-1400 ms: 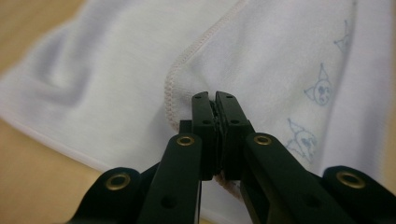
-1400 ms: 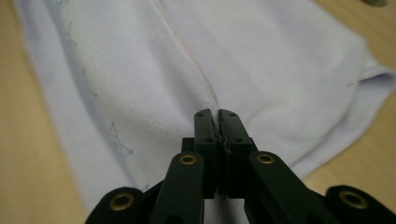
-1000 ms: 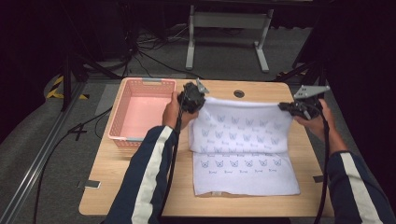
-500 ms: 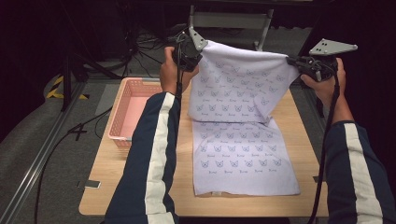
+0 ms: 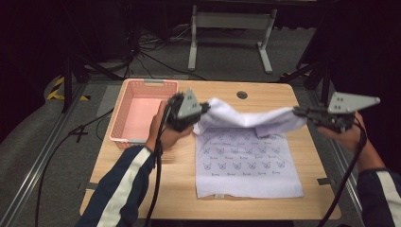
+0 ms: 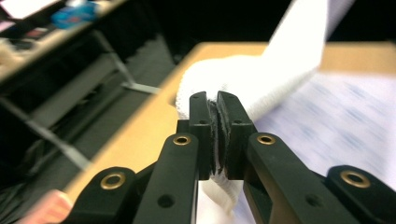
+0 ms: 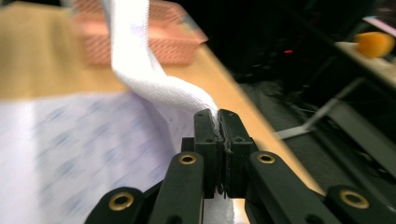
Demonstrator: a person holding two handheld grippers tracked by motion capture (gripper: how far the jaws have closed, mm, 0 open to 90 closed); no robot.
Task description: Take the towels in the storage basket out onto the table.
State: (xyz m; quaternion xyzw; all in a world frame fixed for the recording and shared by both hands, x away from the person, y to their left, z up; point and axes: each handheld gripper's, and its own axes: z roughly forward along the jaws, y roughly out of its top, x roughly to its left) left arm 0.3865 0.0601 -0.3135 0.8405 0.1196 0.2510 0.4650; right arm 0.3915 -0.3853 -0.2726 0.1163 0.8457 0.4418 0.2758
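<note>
A white cloth (image 5: 246, 161) printed with small blue butterflies lies on the wooden table (image 5: 156, 184). Its far edge is lifted and hangs in a sagging band (image 5: 246, 118) between my two grippers. My left gripper (image 5: 204, 109) is shut on the far left corner; the left gripper view shows its jaws pinching a thick white fold (image 6: 243, 81). At the right, my right gripper (image 5: 298, 112) is shut on the far right corner (image 7: 187, 100), low over the table's right edge. The near half of the cloth rests flat.
A pink plastic basket (image 5: 118, 124) stands at the table's far left, just beside my left hand. A round cable hole (image 5: 242, 95) sits near the far edge. Dark floor, cables and a metal stand (image 5: 227, 28) lie beyond the table.
Both grippers have come down and toward me from a high, far position, carrying the cloth's far edge with them. The raised part of the cloth has slumped into a low band.
</note>
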